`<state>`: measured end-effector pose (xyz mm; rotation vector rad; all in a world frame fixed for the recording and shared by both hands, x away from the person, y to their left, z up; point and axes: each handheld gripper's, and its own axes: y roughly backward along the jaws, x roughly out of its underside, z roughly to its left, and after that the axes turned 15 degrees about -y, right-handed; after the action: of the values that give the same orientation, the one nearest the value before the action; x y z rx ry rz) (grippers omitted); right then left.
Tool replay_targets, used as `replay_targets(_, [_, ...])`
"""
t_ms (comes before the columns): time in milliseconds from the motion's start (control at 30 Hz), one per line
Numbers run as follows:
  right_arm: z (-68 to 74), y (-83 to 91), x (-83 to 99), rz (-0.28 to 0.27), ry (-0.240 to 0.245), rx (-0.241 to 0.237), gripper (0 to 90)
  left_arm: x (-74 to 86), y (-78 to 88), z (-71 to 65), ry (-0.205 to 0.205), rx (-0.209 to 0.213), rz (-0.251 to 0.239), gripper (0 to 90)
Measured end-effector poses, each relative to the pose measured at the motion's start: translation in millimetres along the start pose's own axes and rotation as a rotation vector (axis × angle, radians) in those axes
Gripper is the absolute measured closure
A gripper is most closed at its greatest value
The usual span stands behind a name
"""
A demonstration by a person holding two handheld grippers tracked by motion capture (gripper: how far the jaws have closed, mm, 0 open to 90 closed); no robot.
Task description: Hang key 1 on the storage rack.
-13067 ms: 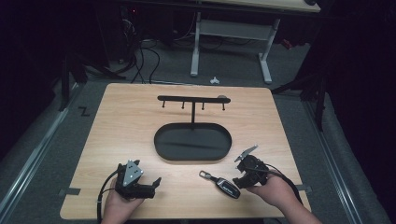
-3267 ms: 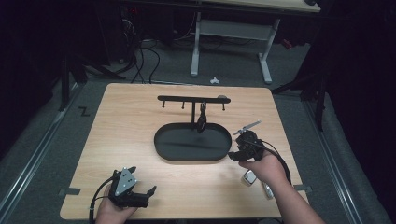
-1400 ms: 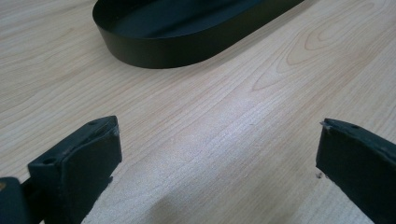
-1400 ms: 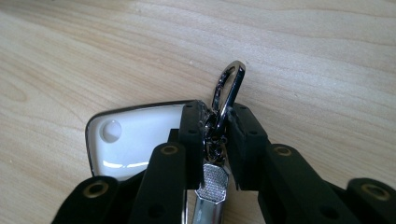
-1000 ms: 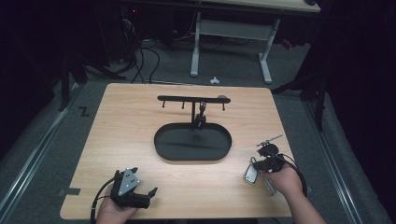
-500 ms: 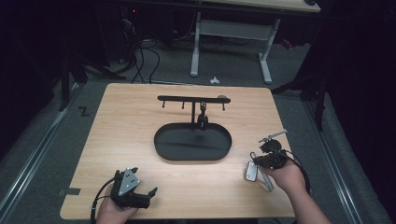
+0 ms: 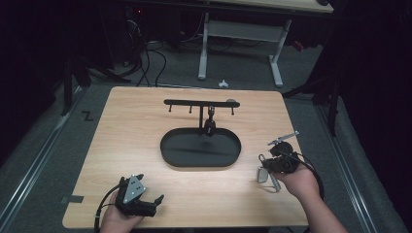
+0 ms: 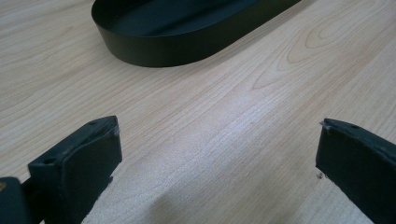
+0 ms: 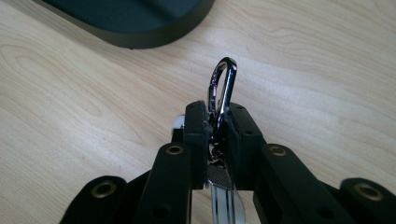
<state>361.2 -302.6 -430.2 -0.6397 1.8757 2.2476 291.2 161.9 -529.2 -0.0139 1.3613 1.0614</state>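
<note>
The right gripper (image 9: 215, 122) is clamping a metal key with a carabiner clip (image 9: 221, 84), its jaws closed tight on the neck where clip and key meet. The chrome clip is sticking out past the jaw tips, while the flat silvery blade is hanging below them, showing in the high view as a pale tab (image 7: 263, 174) just off the bench (image 7: 145, 126). The person's right hand (image 7: 296, 180) is holding this at the bench's right side, near the black oval tray (image 7: 170, 148) but clear of its rim.

The step in hand is probably carrying the key toward the hook rack (image 7: 194, 102) rising from the tray's far side, where a dark item (image 7: 210, 124) is already hanging. The next move would call for lifting, turning the clip's loop toward a free peg, and threading it on.

The left gripper (image 7: 145, 203) is resting at the near left edge, its jaws spread wide over bare wood, holding nothing.
</note>
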Motion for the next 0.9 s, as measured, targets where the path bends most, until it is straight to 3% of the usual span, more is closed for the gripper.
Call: replay_targets(900, [23.2, 28.4, -23.6, -0.055, 0.052, 0.012, 80.2, 0.0, 0.1, 0.6, -0.001, 0.000, -0.001, 0.8])
